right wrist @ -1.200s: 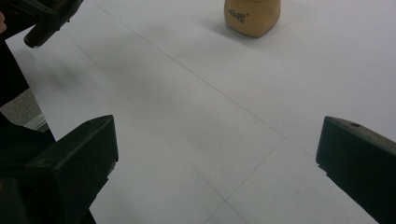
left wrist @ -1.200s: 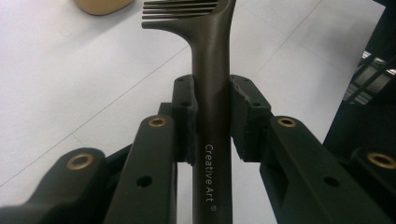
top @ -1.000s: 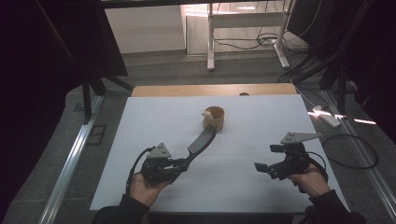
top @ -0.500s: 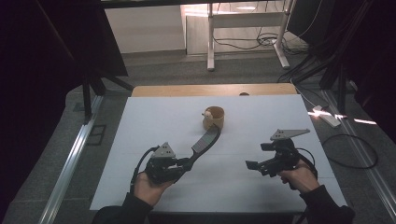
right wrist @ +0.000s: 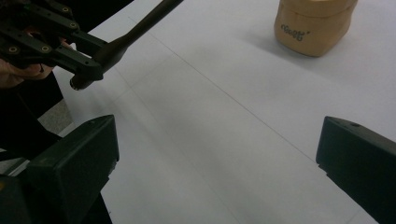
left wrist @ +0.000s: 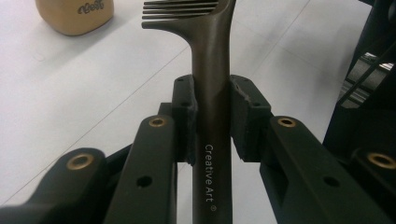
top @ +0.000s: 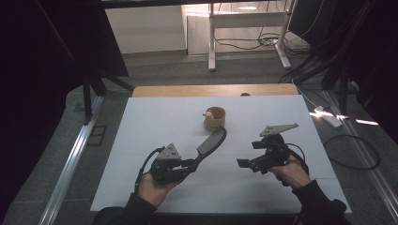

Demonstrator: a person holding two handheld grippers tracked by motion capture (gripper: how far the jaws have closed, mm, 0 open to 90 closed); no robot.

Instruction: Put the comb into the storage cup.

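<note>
High view: left gripper point(top: 191, 163) holds comb point(top: 211, 142) at centre frame, tip just below cup point(top: 214, 118); right gripper point(top: 245, 163) lower right, empty.
Left gripper view: fingers point(left wrist: 185, 111) clamp the handle; keep it level.
Right gripper view: fingers point(right wrist: 74, 161) wide apart; approach the handle slowly.

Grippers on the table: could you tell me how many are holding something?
1. The left gripper clamps the comb by its handle; the right gripper hangs open over the white table, empty.
</note>
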